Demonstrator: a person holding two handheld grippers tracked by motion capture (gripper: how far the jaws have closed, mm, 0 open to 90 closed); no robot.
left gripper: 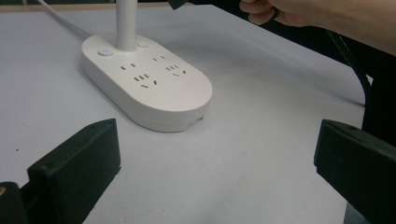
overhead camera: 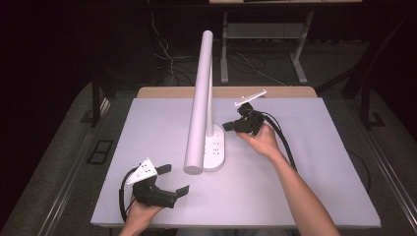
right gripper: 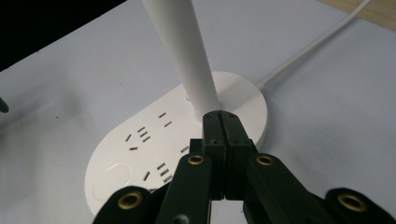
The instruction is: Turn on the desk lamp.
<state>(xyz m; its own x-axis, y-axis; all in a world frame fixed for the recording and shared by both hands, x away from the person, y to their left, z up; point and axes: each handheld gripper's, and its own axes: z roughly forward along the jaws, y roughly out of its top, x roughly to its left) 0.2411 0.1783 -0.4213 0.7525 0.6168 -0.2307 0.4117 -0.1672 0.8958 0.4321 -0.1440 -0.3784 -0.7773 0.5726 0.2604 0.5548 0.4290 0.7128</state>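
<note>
A dim room — grey floor (overhead camera: 59,162), cables (overhead camera: 162,54) trailing under a metal-legged desk (overhead camera: 300,54).

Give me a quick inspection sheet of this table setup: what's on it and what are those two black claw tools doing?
Surface: pale grey table top, bare around the lamp.
Job's things: white desk lamp, upright; its oval base carries sockets and buttons.
Clutter: nothing seen.
Grippers: left gripper rests open near the front edge; right gripper has jaws shut, empty, tip just above the base by the lamp post.
Cables: white lamp cord runs off the back; black gripper cable.
Surroundings: dark room, desk frame behind.
</note>
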